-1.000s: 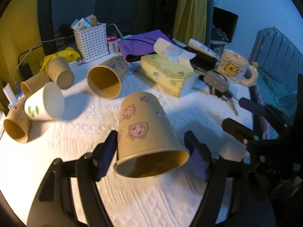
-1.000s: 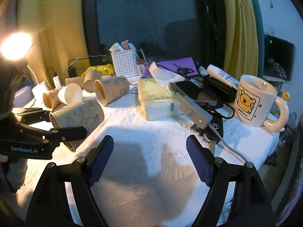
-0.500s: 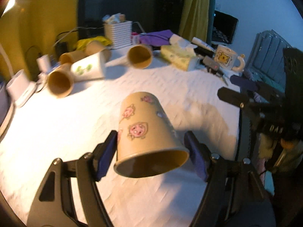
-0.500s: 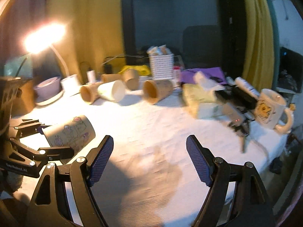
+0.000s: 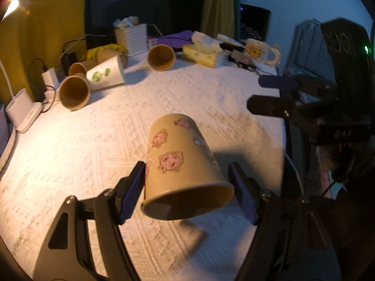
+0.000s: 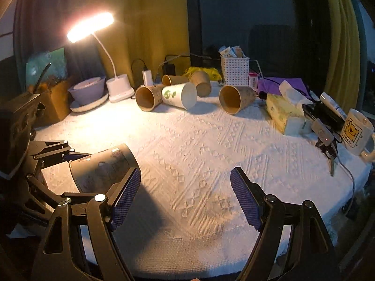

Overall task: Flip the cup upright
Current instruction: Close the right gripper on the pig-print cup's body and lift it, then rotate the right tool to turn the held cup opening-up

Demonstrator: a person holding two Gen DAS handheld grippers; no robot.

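Note:
My left gripper [image 5: 187,194] is shut on a tan paper cup with pink pig faces [image 5: 180,164], held above the white tablecloth, mouth toward the camera and base pointing away. The same cup [image 6: 103,168] shows at the lower left of the right wrist view, lying sideways in the left gripper's fingers [image 6: 54,149]. My right gripper [image 6: 185,199] is open and empty over the near part of the table; it also shows in the left wrist view [image 5: 276,93], to the right of the cup.
Several paper cups lie on their sides at the back: two tan ones [image 6: 147,97] [image 6: 235,98] and a white one [image 6: 180,96]. A lit desk lamp [image 6: 117,86], a white basket [image 6: 234,70], a tissue box [image 6: 286,114] and a bear mug [image 6: 356,132] stand around the table's edge.
Both grippers have pulled back from the clutter toward the near left of the table. The left gripper still holds the pig cup the same way.

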